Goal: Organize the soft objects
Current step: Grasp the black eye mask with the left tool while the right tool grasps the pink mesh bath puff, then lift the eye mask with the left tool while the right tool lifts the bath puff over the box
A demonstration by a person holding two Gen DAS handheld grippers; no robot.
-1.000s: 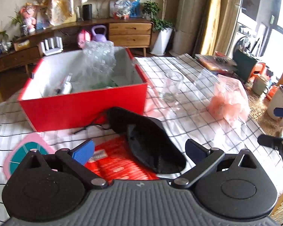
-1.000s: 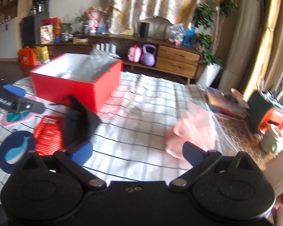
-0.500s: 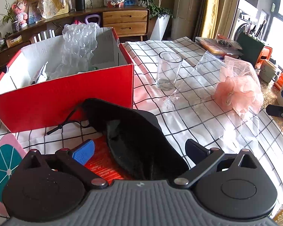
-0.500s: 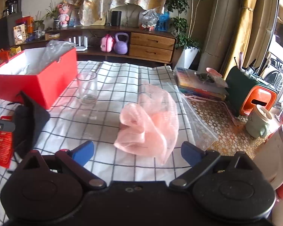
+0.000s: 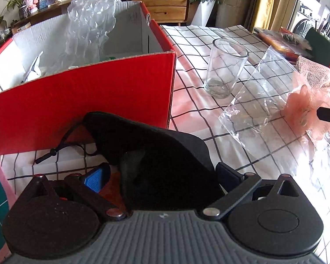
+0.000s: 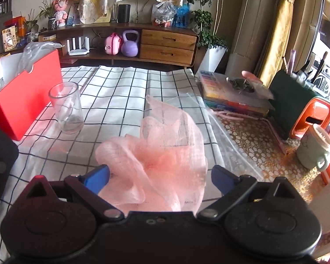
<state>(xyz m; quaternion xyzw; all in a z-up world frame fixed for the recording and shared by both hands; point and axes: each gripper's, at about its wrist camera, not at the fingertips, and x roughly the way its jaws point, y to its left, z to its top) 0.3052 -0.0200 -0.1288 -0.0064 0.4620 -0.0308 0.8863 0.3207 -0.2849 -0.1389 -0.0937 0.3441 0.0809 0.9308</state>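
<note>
A black eye mask (image 5: 156,154) lies on the checked tablecloth in front of the red box (image 5: 81,101). My left gripper (image 5: 162,176) is open, its fingers either side of the mask's near end. A pink mesh bath puff (image 6: 156,158) lies on a clear plastic bag (image 5: 259,107). My right gripper (image 6: 160,176) is open, its fingers either side of the puff. The puff (image 5: 308,107) and a right fingertip (image 5: 329,116) show at the left wrist view's right edge. Bubble wrap (image 5: 88,26) stands in the box.
An empty glass (image 5: 224,68) stands between box and puff; it also shows in the right wrist view (image 6: 66,110). A red packet (image 5: 112,187) lies under the mask. Stacked books (image 6: 233,94), a mug (image 6: 314,149) and an orange holder (image 6: 310,118) sit at the right.
Both grippers have moved forward and down. The left has closed in over the eye mask; the right has swung right and closed in around the pink puff. Both stay open.
</note>
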